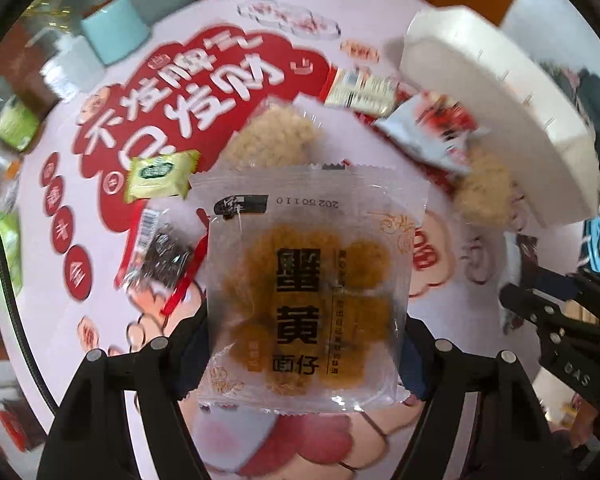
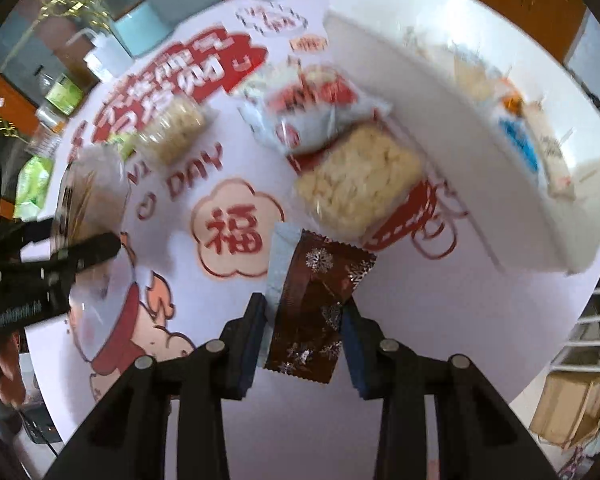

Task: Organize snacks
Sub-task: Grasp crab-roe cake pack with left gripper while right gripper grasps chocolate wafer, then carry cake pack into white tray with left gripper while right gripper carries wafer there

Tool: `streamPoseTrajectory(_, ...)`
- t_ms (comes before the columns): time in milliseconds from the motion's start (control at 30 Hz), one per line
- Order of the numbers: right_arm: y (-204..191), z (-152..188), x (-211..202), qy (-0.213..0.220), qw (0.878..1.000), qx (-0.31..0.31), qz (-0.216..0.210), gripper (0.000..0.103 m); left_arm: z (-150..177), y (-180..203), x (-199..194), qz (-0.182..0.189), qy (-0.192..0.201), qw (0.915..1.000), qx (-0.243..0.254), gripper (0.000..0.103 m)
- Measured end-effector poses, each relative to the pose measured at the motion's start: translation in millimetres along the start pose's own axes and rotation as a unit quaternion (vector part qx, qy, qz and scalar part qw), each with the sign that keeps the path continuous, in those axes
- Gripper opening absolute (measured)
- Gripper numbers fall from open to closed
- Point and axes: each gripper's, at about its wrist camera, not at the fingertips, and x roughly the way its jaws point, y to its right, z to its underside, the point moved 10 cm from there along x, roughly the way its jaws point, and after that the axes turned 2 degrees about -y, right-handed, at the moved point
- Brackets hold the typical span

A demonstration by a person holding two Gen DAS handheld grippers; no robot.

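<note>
Left wrist view: the left gripper (image 1: 300,344) clamps a clear crab-roe noodle packet (image 1: 306,284) above the tablecloth (image 1: 76,216), white tray (image 1: 496,112) at two o'clock. Right gripper (image 2: 304,320) pinches a brown snowflake wrapper (image 2: 316,304), rice-cracker pack (image 2: 360,176) at twelve o'clock.
</note>
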Motion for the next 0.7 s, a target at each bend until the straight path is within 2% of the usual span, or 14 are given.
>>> streamPoseTrajectory(100, 1.3, -8.6, -29.2, 0.034, 0.999, -0.016, -0.001, 0.037, 6.4, 13.5, -34.6, 0.0, 0.035, 0.9992, -0.017, 0.076)
streamPoseTrajectory(367, 7.9, -37.9, -91.4, 0.116, 0.992, -0.056, -0.003, 0.037, -2.7, 39.8, -88.6, 0.025, 0.103, 0.9925, -0.061, 0.076)
streamPoseTrajectory(467, 25.9, -46.3, -111.3, 0.142, 0.987, -0.071, -0.001, 0.037, -8.4, 56.5, -100.6, 0.03, 0.115, 0.9905, -0.07, 0.076)
streamPoseTrajectory(633, 71.7, -70.1, -128.2, 0.163, 0.982, -0.095, 0.0, 0.037, -30.7, 94.1, -115.8, 0.005, 0.131, 0.9876, -0.086, 0.076)
streamPoseTrajectory(700, 91.1, -81.0, -130.8, 0.167, 0.981, -0.097, -0.006, 0.037, -41.3, 111.3, -118.2, 0.007, 0.134, 0.9864, -0.095, 0.076)
